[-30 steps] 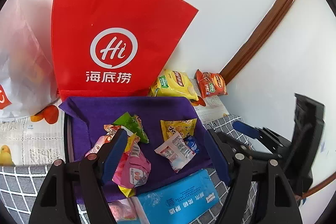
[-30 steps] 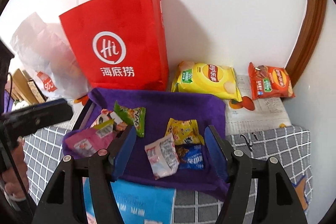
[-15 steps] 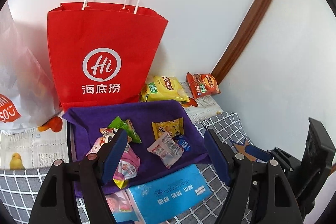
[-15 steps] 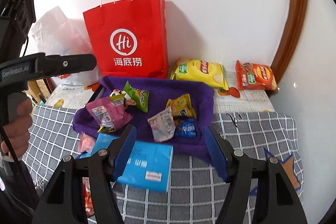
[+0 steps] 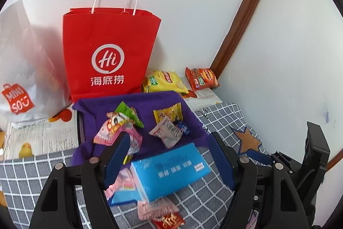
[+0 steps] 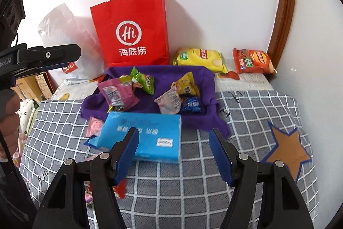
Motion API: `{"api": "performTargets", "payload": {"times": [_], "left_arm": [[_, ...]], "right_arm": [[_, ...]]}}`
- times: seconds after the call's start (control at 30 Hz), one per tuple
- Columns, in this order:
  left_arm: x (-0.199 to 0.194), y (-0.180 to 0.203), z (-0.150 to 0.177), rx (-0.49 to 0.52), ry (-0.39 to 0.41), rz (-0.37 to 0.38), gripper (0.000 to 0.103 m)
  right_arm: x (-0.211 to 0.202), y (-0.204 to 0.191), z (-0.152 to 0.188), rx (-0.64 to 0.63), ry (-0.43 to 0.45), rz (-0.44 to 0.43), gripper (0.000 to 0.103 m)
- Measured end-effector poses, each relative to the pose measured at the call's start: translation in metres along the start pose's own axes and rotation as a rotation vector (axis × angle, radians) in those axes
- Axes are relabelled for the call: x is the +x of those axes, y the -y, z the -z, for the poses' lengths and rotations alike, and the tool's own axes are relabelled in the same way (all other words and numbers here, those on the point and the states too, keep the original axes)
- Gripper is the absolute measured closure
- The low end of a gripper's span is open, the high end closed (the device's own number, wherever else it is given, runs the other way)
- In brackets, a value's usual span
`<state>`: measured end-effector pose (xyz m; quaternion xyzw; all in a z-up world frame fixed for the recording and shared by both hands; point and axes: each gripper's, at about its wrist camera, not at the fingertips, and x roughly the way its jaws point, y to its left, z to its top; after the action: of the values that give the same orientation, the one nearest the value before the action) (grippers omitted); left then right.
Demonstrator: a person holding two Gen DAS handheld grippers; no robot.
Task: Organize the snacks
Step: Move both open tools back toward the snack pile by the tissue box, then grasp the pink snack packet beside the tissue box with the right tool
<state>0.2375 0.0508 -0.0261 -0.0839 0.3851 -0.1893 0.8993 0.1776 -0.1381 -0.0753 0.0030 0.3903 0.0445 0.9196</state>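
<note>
Crinkly snack packets (image 6: 120, 91) sat on a fuzzy purple cloth (image 6: 163, 78)
Both claws, left gripper (image 5: 169, 158) and right gripper (image 6: 173, 153), hung released, empty, over the checked fabric (image 6: 193, 186).

Checked cloth (image 6: 193, 186) free – blue pack (image 6: 148, 134) fronts tray (image 6: 205, 119).

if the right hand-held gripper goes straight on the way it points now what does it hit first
Probably the blue tissue pack, lying just ahead of the open right hand-held gripper; depth is unclear.
</note>
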Motion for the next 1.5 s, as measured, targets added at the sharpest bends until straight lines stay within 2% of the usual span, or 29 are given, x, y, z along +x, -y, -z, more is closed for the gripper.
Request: {"api": "performTargets", "payload": {"times": [0.13, 0.37, 0.6, 0.83, 1.03, 1.2, 1.27, 1.33, 1.4, 1.5], "left_arm": [[-0.005, -0.005, 0.019, -0.010, -0.008, -0.028, 0.030], [-0.001, -0.033, 0.067, -0.051, -0.070, -0.059, 0.030], [0.015, -0.067, 0.102, -0.112, -0.133, -0.045, 0.030], [0.026, -0.081, 0.112, -0.143, -0.159, -0.004, 0.030], [0.030, -0.083, 0.114, -0.144, -0.160, 0.007, 0.030], [0.031, -0.086, 0.116, -0.148, -0.158, 0.003, 0.030], [0.032, -0.088, 0.116, -0.155, -0.158, 0.002, 0.030], [0.033, -0.090, 0.117, -0.160, -0.158, 0.001, 0.030], [0.032, -0.092, 0.118, -0.163, -0.158, -0.008, 0.030], [0.033, -0.093, 0.119, -0.166, -0.162, -0.021, 0.030]], "right_arm": [[0.009, -0.007, 0.014, -0.001, -0.050, -0.027, 0.036], [0.045, -0.029, 0.048, 0.000, -0.136, -0.066, 0.036], [0.076, -0.050, 0.066, 0.028, -0.174, -0.136, 0.036], [0.094, -0.065, 0.067, 0.043, -0.184, -0.165, 0.029], [0.100, -0.080, 0.066, 0.014, -0.215, -0.212, 0.029], [0.111, -0.097, 0.072, -0.029, -0.239, -0.209, 0.029], [0.111, -0.097, 0.073, -0.021, -0.220, -0.212, 0.029], [0.110, -0.098, 0.073, -0.015, -0.218, -0.231, 0.036], [0.108, -0.097, 0.072, -0.010, -0.219, -0.260, 0.050], [0.102, -0.098, 0.071, -0.023, -0.210, -0.281, 0.064]]}}
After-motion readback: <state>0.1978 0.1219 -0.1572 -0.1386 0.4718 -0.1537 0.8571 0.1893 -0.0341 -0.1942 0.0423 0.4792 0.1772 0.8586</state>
